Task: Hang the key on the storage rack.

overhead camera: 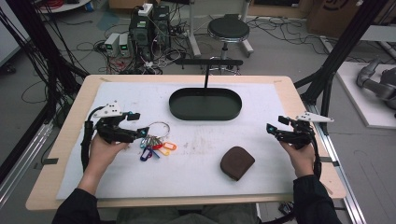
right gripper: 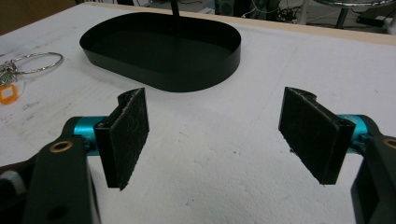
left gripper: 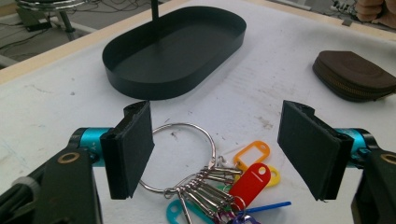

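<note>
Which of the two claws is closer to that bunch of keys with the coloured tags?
The left claw. It sits right at the bunch of keys, open, with the ring between its jaws in its own view. The right claw is far across the table, past the brown pouch.

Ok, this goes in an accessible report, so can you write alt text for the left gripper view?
The left gripper hangs open over a bunch of keys with coloured tags on a large metal ring, lying on the white table cover. Beyond sit an empty black oval tray and, to the right, a brown zipped pouch.

White-topped table (overhead camera: pixel 65 140) bears black oval tray (overhead camera: pixel 205 112), keyring (overhead camera: pixel 156 139), brown pouch (overhead camera: pixel 236 162).
</note>
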`<move>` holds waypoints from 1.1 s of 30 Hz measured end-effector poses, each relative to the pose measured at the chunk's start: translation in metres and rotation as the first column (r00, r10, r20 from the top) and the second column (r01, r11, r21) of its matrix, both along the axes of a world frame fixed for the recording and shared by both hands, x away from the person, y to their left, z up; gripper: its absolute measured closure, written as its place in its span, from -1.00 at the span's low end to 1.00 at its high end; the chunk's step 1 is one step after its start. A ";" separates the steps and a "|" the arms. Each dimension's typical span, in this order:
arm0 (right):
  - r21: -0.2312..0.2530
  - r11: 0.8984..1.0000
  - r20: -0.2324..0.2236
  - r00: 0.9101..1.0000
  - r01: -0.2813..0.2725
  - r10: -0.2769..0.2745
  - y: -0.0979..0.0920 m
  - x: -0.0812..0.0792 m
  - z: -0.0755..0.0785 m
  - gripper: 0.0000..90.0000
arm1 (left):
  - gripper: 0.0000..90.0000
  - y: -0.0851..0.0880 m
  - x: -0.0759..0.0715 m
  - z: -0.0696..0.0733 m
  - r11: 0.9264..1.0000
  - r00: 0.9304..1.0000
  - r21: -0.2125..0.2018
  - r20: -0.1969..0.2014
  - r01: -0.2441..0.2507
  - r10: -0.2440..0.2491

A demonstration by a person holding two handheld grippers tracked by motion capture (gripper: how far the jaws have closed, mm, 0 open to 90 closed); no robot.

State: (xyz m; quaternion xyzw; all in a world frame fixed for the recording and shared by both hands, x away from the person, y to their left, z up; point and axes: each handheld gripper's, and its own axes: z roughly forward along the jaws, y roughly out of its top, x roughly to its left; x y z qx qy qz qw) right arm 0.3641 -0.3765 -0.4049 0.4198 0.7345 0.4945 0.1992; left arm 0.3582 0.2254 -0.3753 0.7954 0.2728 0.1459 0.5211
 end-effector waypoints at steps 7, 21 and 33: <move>-0.006 1.000 -0.008 1.000 0.011 -0.011 0.000 0.002 -0.002 -0.45 | -0.40 0.004 0.002 -0.003 1.000 1.000 -0.012 -0.005 -0.025 0.025; -0.024 0.999 0.009 1.000 0.026 -0.026 0.004 0.006 -0.002 -0.43 | -0.12 0.002 0.016 -0.014 0.994 0.993 -0.005 -0.038 -0.110 0.110; -0.028 0.999 0.004 1.000 0.019 -0.019 0.005 0.005 -0.002 -0.43 | 0.02 -0.004 0.035 -0.029 0.983 0.978 0.045 -0.101 -0.180 0.184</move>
